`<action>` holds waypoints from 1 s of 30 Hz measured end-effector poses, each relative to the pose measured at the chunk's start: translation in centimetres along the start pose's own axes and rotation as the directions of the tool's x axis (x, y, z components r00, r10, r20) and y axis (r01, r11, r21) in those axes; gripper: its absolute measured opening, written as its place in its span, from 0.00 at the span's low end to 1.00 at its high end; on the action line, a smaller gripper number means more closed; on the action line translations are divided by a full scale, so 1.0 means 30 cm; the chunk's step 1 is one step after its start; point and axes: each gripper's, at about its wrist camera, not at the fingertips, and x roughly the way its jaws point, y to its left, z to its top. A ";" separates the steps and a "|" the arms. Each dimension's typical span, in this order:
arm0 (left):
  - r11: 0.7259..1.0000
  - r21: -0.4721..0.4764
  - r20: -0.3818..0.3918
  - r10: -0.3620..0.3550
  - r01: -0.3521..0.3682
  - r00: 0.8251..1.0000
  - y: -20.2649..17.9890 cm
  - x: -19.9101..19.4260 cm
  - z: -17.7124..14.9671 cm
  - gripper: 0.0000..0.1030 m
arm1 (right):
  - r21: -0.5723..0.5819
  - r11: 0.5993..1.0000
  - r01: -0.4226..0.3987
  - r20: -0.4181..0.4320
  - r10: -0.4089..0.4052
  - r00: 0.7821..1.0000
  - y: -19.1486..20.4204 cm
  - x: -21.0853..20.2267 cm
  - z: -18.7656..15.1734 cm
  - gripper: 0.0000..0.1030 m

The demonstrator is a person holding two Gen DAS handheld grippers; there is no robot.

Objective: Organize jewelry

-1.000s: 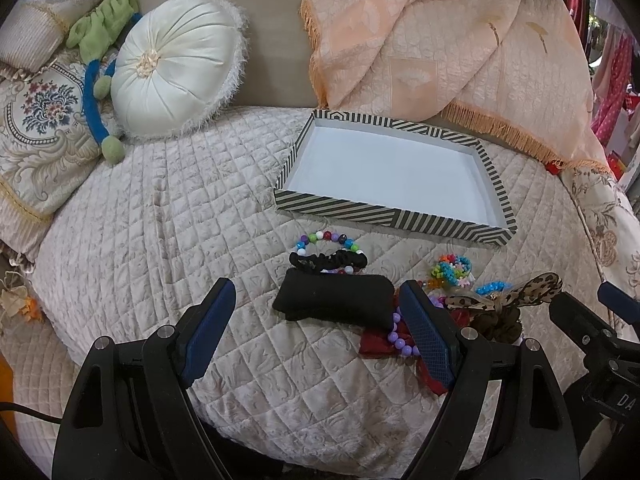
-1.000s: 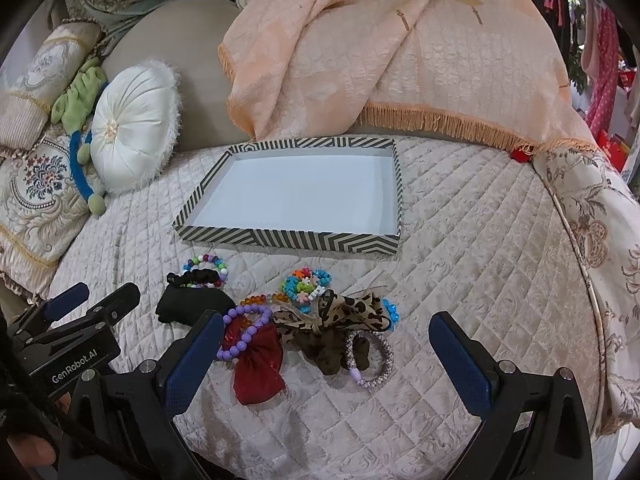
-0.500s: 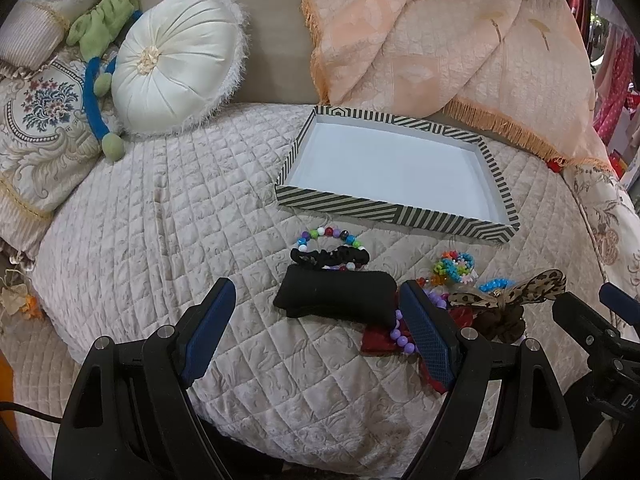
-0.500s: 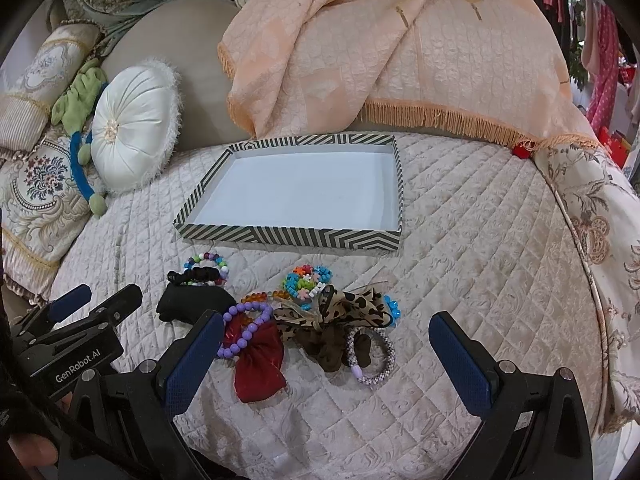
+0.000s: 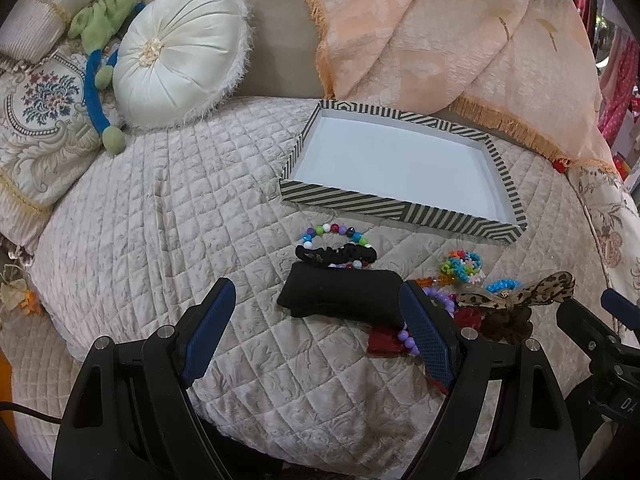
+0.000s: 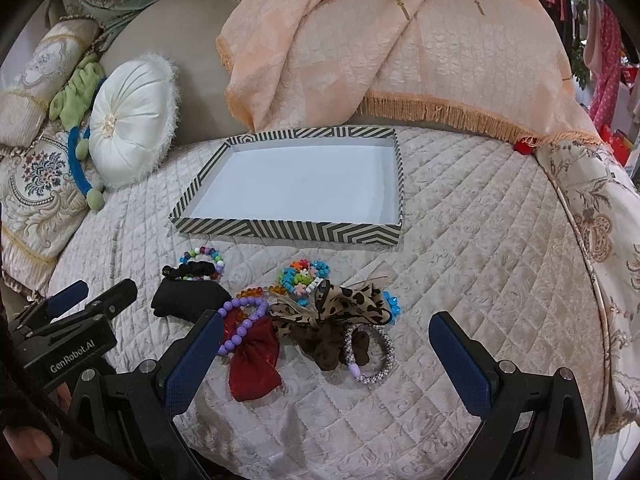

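Observation:
A striped box point(image 5: 400, 210) point(image 6: 280, 227) with a bare white inside stands on the quilted bed. In front of it lies a pile of jewelry and hair pieces: a black pouch point(image 5: 340, 292) point(image 6: 188, 300), a black scrunchie point(image 5: 336, 254), a multicolour bead bracelet point(image 6: 202, 254), a purple bead bracelet point(image 6: 240, 328), a red bow point(image 6: 254, 364), a leopard bow point(image 6: 344, 304) point(image 5: 520, 296) and a grey braided ring point(image 6: 370, 354). My left gripper point(image 5: 316, 332) is open, just short of the black pouch. My right gripper point(image 6: 328, 360) is open, hovering before the bows.
A round white cushion point(image 5: 180, 56) point(image 6: 128, 120), a green and blue soft toy point(image 5: 100, 60) and patterned pillows point(image 5: 36, 128) lie at the left. A peach fringed throw point(image 6: 400, 40) drapes behind the box. The bed edge curves down at the right point(image 6: 580, 240).
Both grippers have drifted slightly back; the box and pile sit a little higher in view. Nothing was grasped or moved.

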 end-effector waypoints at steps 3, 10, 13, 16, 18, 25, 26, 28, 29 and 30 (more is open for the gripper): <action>1.000 -0.008 -0.010 0.000 0.000 1.000 0.007 0.009 0.005 0.82 | -0.002 1.000 -0.002 -0.007 0.002 1.000 0.000 0.010 0.002 0.99; 1.000 -0.017 -0.041 -0.002 0.001 0.999 0.026 0.039 0.010 0.82 | 0.000 1.000 -0.004 -0.020 0.004 1.000 -0.013 0.026 0.002 0.99; 1.000 -0.024 -0.051 -0.006 0.005 0.999 0.048 0.047 0.019 0.82 | 0.006 1.000 -0.006 -0.026 0.006 1.000 -0.025 0.031 -0.001 0.99; 0.999 -0.034 -0.062 -0.013 0.011 0.998 0.081 0.053 0.034 0.82 | 0.005 1.000 -0.013 -0.036 0.013 0.999 -0.041 0.034 -0.006 0.99; 0.998 -0.057 -0.076 -0.029 0.024 0.997 0.117 0.061 0.048 0.82 | -0.001 1.000 -0.020 -0.044 0.020 0.999 -0.051 0.037 -0.012 0.99; 0.982 -0.184 -0.112 -0.068 0.047 0.991 0.228 0.103 0.096 0.82 | 0.025 0.998 -0.056 -0.030 0.057 0.998 -0.106 0.038 -0.014 0.99; 0.977 -0.206 -0.115 -0.078 0.053 0.990 0.239 0.111 0.102 0.82 | 0.029 0.997 -0.067 -0.031 0.068 0.997 -0.114 0.039 -0.013 0.99; 0.974 -0.217 -0.124 -0.097 0.068 0.987 0.245 0.125 0.110 0.82 | 0.030 0.997 -0.066 -0.033 0.067 0.997 -0.120 0.044 -0.012 0.99; 0.974 -0.216 -0.135 -0.106 0.075 0.985 0.243 0.135 0.114 0.82 | 0.025 0.998 -0.061 -0.032 0.062 0.998 -0.122 0.046 -0.011 0.99; 0.974 -0.214 -0.143 -0.111 0.079 0.983 0.241 0.143 0.117 0.82 | 0.017 0.998 -0.058 -0.030 0.059 0.998 -0.124 0.047 -0.009 0.99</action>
